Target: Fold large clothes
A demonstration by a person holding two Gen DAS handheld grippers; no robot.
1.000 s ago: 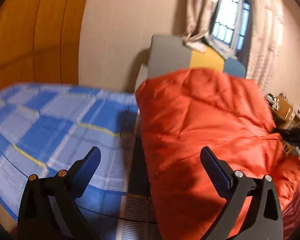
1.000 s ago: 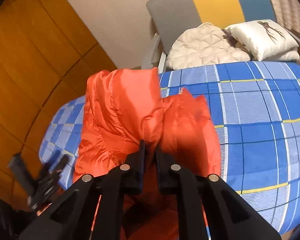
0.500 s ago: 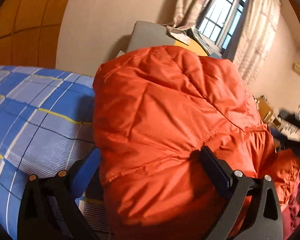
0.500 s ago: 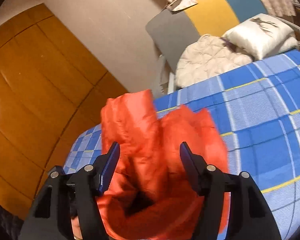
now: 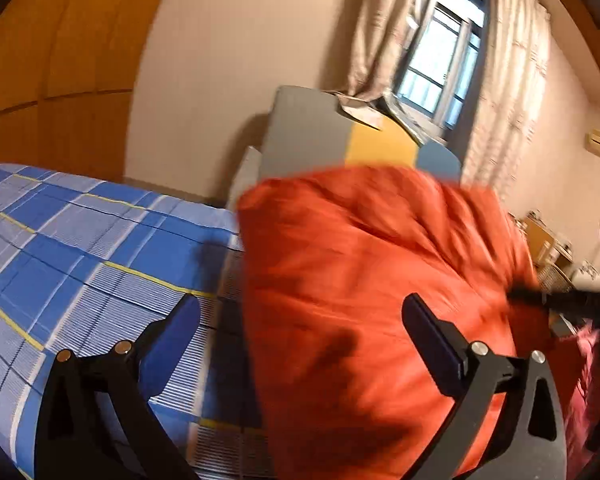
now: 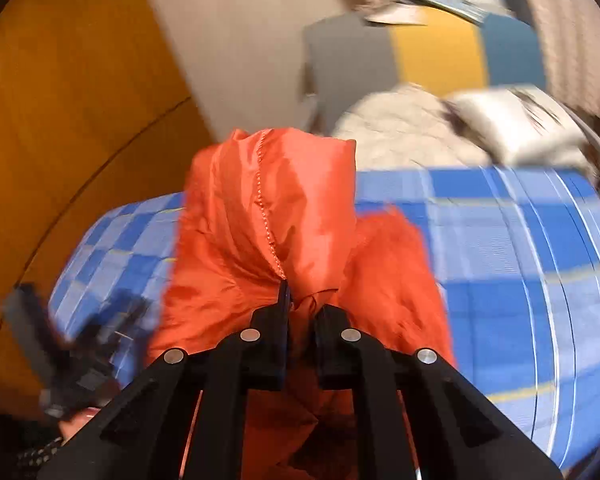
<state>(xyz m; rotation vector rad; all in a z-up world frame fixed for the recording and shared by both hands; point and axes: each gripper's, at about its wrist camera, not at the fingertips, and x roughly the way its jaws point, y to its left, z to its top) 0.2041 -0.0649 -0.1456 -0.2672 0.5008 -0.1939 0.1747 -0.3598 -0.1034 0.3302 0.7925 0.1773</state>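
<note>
A big orange puffer jacket (image 5: 364, 300) is bunched up on the blue checked bed cover (image 5: 80, 248). In the left wrist view my left gripper (image 5: 300, 328) is open, its jaws wide apart, with the jacket's bulk between and beyond them. In the right wrist view my right gripper (image 6: 300, 312) is shut on a fold of the jacket (image 6: 272, 216) near a stitched seam, and the cloth stands up above the jaws. The left gripper (image 6: 68, 336) shows blurred at the lower left of that view.
A grey, yellow and blue headboard (image 5: 340, 140) stands at the far end by a curtained window (image 5: 440, 64). A cream quilt (image 6: 400, 128) and a white pillow (image 6: 512, 120) lie at the head of the bed. A wooden wardrobe (image 6: 60, 120) fills the left side.
My right gripper was shut on the jacket, opened half a second ago, and is now shut on a fold again. The jacket has shifted right and away in the left wrist view.
</note>
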